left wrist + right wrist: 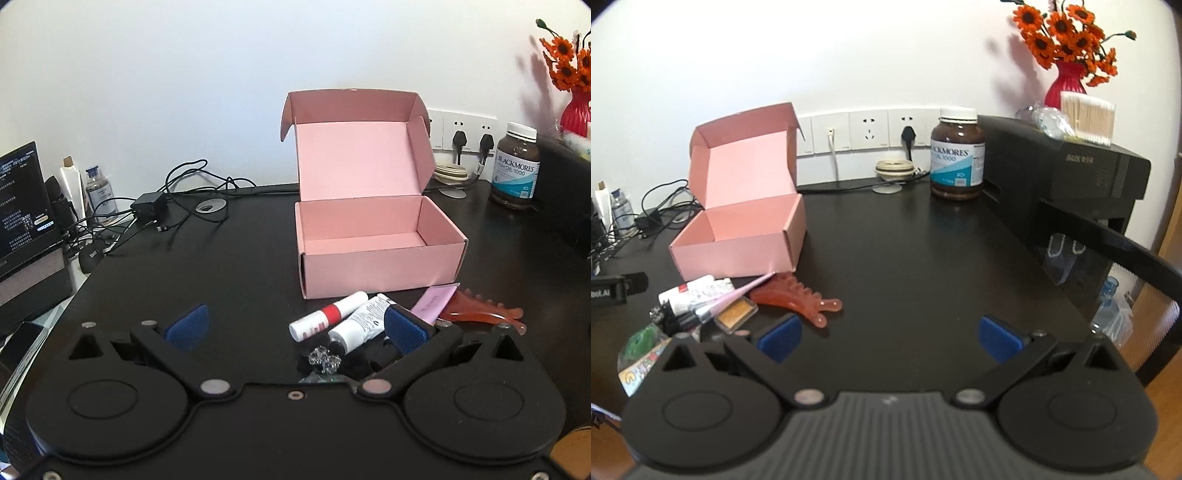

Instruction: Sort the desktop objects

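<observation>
The open pink cardboard box (380, 236) sits empty on the black desk (240, 258). Just before its front wall lies the heap: a white tube with a red band (328, 314), a translucent orange comb (801, 297). The left gripper (295, 326) gapes wide, its right blue pad (404, 328) over the heap. The right gripper (890, 338) is wide too, holding nothing, the comb beside its left pad (781, 338).

You can read "BLACKMORES FISH OIL 1000" on the brown bottle (514, 166); the laptop screen (22, 199) text seems too blurred.
</observation>
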Motion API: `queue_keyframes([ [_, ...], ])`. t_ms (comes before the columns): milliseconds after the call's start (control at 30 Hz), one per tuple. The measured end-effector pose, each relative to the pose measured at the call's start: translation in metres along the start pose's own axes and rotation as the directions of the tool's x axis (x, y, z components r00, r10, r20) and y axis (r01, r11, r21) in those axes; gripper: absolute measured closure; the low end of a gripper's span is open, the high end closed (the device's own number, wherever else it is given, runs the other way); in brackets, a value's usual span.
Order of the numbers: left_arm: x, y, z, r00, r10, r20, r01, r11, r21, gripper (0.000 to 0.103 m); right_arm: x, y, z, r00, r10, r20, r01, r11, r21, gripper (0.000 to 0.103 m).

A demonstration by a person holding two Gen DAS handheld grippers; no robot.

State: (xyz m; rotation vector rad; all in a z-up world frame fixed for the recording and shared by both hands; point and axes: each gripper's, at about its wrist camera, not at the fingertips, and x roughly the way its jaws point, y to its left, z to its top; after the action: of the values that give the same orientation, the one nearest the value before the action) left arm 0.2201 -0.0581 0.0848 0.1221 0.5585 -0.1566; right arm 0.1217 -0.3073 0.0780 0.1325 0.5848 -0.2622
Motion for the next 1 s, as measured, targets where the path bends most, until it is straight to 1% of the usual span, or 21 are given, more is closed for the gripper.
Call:
queue_keyframes([
  [200,0.017,0.009,0.004,0.999,-0.044,-0.023,0.042,0.998,-0.042,0.0,0.023,0.004,0.016,0.998,0.061,-0.005,-0.061,0.998,0.007,0.001],
  [267,0.021,0.01,0.005,0.999,-0.05,-0.013,0.049,0.998,-0.044,0.0,0.03,0.009,0.022,0.998,0.068,0.016,-0.068,0.998,-0.009,0.001],
  [367,0.029,0.01,0.008,1.0,-0.009,0.006,0.009,1.0,-0.029,0.0,0.043,0.014,0.029,0.998,0.059,0.017,-0.059,0.998,-0.025,0.001],
  [433,0.033,0.008,0.01,1.0,0.004,0.014,-0.003,1.0,-0.017,0.0,0.051,0.015,0.032,0.997,0.079,0.002,-0.079,0.997,-0.009,0.001],
  [500,0.037,0.008,0.012,1.0,-0.011,0.017,0.011,1.0,-0.018,0.0,0.059,0.016,0.036,0.994,0.105,-0.01,-0.105,0.994,0.01,0.001],
  [633,0.048,0.008,0.018,1.0,-0.017,0.015,0.018,1.0,-0.023,0.0,0.077,0.023,0.046,0.995,0.102,-0.002,-0.102,0.995,-0.008,0.001],
  [867,0.065,0.007,0.033,1.0,0.021,0.022,-0.02,1.0,-0.022,0.0,0.121,0.043,0.074,0.992,0.124,-0.024,-0.124,0.992,0.018,0.001],
  [1000,0.071,0.001,0.037,0.999,0.024,0.031,-0.023,1.0,-0.012,0.0,0.137,0.053,0.078,0.992,0.125,-0.036,-0.124,0.992,0.023,0.001],
])
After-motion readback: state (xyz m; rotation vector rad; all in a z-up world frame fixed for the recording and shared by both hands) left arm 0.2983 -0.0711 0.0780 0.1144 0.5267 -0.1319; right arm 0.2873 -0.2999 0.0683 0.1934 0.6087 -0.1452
